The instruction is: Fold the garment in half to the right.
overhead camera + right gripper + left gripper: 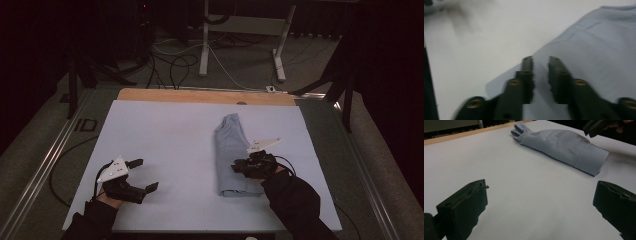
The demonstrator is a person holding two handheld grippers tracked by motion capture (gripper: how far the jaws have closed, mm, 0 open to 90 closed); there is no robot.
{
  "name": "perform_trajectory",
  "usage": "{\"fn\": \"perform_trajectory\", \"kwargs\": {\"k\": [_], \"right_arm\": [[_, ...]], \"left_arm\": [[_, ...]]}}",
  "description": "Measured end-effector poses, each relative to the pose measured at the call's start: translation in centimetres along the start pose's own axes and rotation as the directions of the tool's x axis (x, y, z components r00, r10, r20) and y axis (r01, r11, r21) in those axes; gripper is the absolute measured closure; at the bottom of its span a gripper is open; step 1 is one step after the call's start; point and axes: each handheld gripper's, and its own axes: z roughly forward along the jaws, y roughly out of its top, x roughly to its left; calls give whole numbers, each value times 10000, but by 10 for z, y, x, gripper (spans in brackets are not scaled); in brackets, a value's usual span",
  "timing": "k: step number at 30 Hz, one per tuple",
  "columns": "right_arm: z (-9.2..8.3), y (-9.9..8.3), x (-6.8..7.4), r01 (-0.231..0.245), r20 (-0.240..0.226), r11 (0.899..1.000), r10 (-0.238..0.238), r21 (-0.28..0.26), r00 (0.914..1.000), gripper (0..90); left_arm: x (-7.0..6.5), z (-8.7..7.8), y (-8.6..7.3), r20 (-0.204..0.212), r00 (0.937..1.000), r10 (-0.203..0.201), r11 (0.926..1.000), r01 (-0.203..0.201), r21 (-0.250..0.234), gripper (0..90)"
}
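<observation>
A light blue garment (232,155) lies folded into a long strip on the white sheet (165,130), right of centre. In the left gripper view the garment (564,147) stretches across the far side. My right gripper (235,167) hovers over the strip's near part, pointing left. In the right gripper view the right gripper (540,60) has its jaws drawn almost together, with a thin slit between them. The garment (599,50) lies beneath, and no cloth looks pinched. My left gripper (145,174) rests at the sheet's near left, and the left gripper (539,202) stands wide open over bare sheet.
A wooden table edge (200,95) borders the sheet at the back. Beyond it, cables and a white frame stand (205,45) are on the floor. Metal rails (45,160) run along the table's sides. The right gripper (596,126) shows at the top right of the left gripper view.
</observation>
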Motion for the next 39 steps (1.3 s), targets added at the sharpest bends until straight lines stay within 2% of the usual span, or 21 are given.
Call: {"fn": "perform_trajectory", "kwargs": {"k": [1, 2, 4, 7, 16, 26, 28, 30, 36, 39], "right_arm": [[2, 0, 4, 279, -14, 9996, -279, 74, 9996, 860], [4, 1, 5, 325, -98, 9995, -324, 46, 9994, 899], [9, 2, 9, 517, -412, 9986, -515, 57, 9978, 900], [18, 3, 12, 809, -544, 9962, -790, 330, 9954, 900], [42, -23, 9, 771, -868, 9882, -660, 1325, 9940, 900], [37, -37, 10, 756, -1186, 9882, -598, 1336, 9911, 900], [35, -40, 12, 497, -1195, 9904, -343, 1291, 9922, 900], [32, -44, 9, 542, -1349, 9910, -375, 1224, 9901, 900], [25, -50, 5, 97, -1446, 9944, 57, 1051, 9895, 900], [19, -49, 6, 91, -1448, 9956, 45, 930, 9894, 900]], "left_arm": [[0, 0, 0, 9, 10000, -8, 10000, 8, 7, 3], [0, 1, 0, 14, 10000, -3, 10000, 3, 21, 3], [-1, 1, 0, 53, 10000, 4, 10000, -4, 21, 3], [0, 2, -1, 67, 10000, -42, 10000, 41, 44, 3], [1, 2, -2, 159, 9999, -41, 10000, 40, 75, 3], [0, 2, -2, 175, 9998, -49, 10000, 47, 72, 3], [0, 1, -2, 165, 9998, -71, 10000, 70, 40, 3], [0, 1, -2, 164, 9998, -86, 10000, 85, 19, 3], [-1, 1, -2, 225, 9997, -18, 10000, 16, 91, 3], [0, 1, -2, 220, 9998, 5, 9999, -7, 100, 3]]}}
